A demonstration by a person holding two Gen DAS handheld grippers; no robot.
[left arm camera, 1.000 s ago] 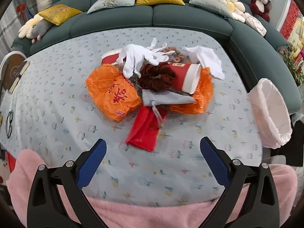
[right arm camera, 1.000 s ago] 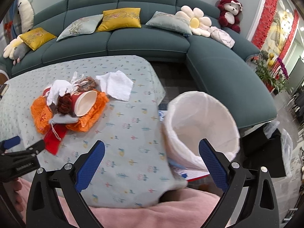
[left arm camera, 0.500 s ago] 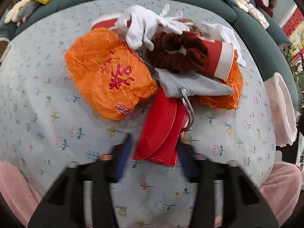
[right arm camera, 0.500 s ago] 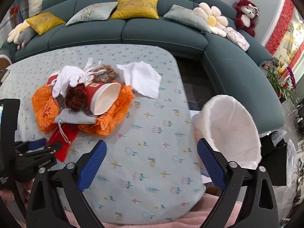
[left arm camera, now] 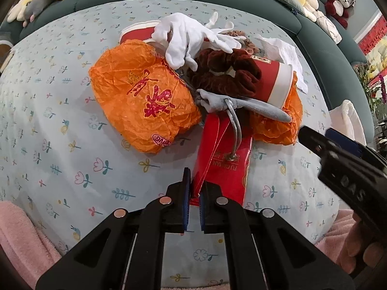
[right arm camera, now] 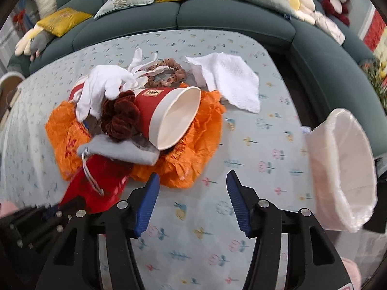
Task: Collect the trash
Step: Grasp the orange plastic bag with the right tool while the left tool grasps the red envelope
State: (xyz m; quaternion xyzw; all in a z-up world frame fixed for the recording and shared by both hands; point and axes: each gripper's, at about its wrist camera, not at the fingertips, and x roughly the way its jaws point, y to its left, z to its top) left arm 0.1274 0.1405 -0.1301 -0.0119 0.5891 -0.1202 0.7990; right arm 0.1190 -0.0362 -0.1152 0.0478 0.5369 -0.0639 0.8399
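While left gripper (left arm camera: pixel 192 200) pinches red envelope (left arm camera: pixel 223 159), right gripper (right arm camera: pixel 192 203) spread; lined bin (right arm camera: pixel 343 169) interior unseen.

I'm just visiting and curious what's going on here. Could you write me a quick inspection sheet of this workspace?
Surface: table under a pale flowered cloth.
Job's things: piled trash, including orange bag, red paper cup, red envelope, white gloves, napkin; lined bin at the table's right edge.
Clutter: brown scrunchie, grey pouch.
Grippers: left gripper shut on red envelope's near edge; right gripper open, holding nothing.
Cables: nothing seen.
Surroundings: green sofa, cushions, plush toys.
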